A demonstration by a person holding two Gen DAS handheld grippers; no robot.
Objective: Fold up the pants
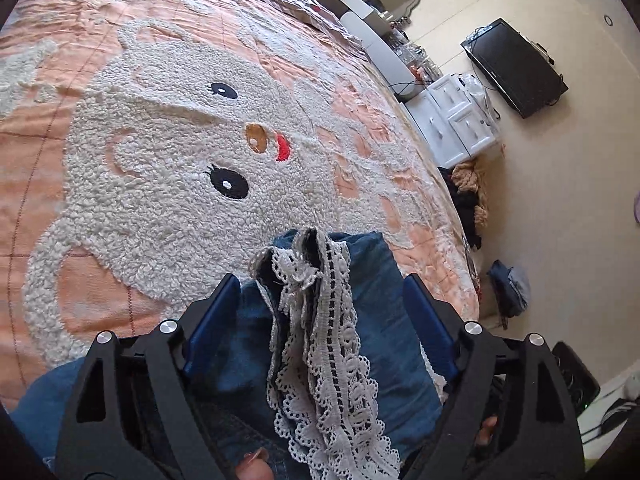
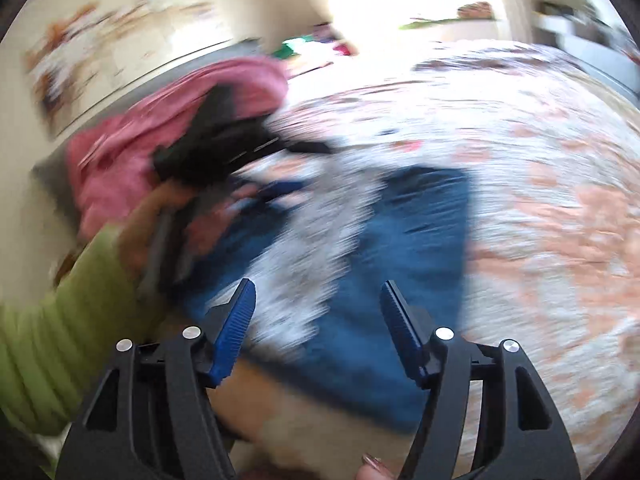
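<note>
Blue denim pants point(image 1: 372, 280) with white lace trim point(image 1: 328, 344) lie on a pink bedspread point(image 1: 80, 120) with a white fluffy bear face. In the left wrist view my left gripper point(image 1: 320, 292) is open, its blue pads on either side of the denim and lace, with nothing pinched. The right wrist view is motion-blurred: my right gripper point(image 2: 318, 300) is open above the pants point(image 2: 420, 240), with the lace point(image 2: 304, 248) as a white band. The other gripper point(image 2: 224, 148) and a green-sleeved arm point(image 2: 52, 336) show at left.
The bed edge runs down the right of the left wrist view, with a white drawer unit point(image 1: 460, 124), a black TV point(image 1: 516, 68) and clothes on the floor point(image 1: 508, 284). A pink cloth pile point(image 2: 132, 148) lies at the left of the right wrist view.
</note>
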